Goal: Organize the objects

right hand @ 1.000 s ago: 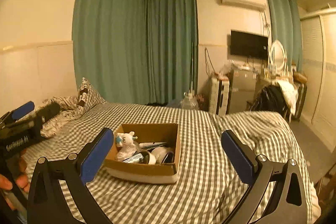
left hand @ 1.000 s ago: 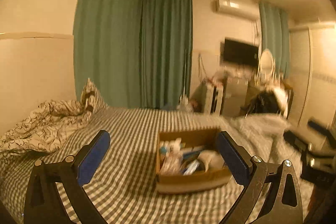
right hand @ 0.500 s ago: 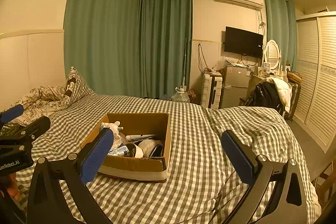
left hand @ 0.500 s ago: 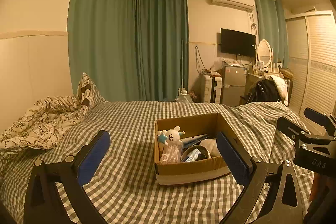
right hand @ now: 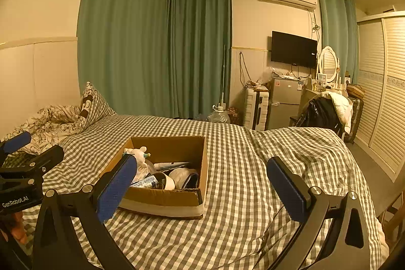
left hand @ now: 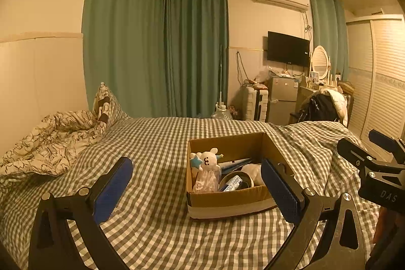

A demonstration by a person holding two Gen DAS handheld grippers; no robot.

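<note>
1. Checked bed cover (left hand: 157,143) fills the room's middle, with green curtains (left hand: 157,42) behind.
2. On it sits a cardboard box (left hand: 227,201).
3. Inside are a white plush toy (left hand: 208,161), a tube (right hand: 143,181) and a bowl (left hand: 236,180).
4. Left gripper (left hand: 196,190) and right gripper (right hand: 202,185) hang above the bed, fingers wide apart, holding nothing.

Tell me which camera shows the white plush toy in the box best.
The left wrist view. There the white plush toy stands in full view at the near left corner of the cardboard box, face and blue star visible. In the right wrist view the toy is turned sideways and partly hidden behind a blue finger pad.
</note>
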